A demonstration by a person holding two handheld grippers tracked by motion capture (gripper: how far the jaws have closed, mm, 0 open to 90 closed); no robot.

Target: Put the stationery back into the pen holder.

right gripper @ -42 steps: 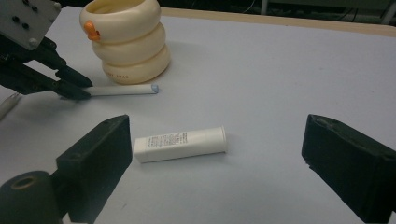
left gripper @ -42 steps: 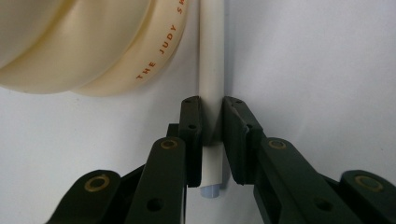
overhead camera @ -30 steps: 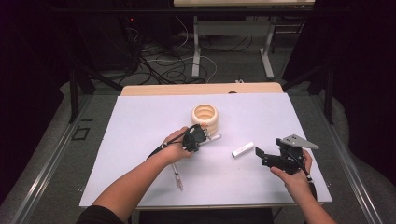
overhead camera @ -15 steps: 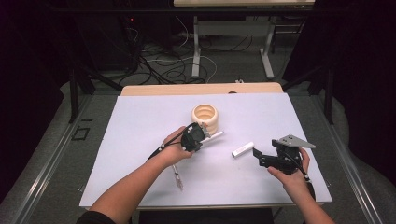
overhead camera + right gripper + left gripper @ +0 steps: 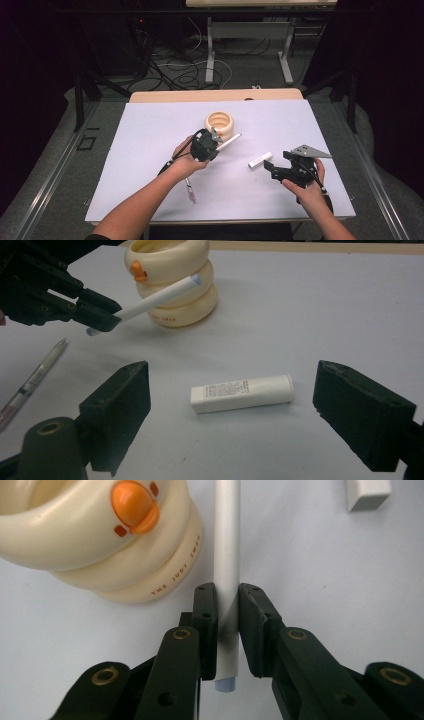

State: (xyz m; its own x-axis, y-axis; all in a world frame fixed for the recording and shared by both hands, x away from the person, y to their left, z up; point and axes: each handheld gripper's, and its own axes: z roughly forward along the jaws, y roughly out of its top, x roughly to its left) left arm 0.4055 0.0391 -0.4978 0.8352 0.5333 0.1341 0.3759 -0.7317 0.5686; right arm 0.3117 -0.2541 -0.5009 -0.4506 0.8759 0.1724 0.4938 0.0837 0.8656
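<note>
My left gripper is shut on a white pen near its blue-tipped end and holds it above the table. The pen's far end points beside a cream ringed cup with an orange duck bill. My right gripper stands open low over the table; its jaws have narrowed a little. A short white labelled tube lies on the table ahead between them, untouched.
A clear pen lies on the white tabletop near the person's left forearm. The table's front edge runs just below both hands. Dark floor with cables lies beyond the far edge.
My left gripper has risen slightly with the white pen held in it. The right hand has stayed almost where it was.
</note>
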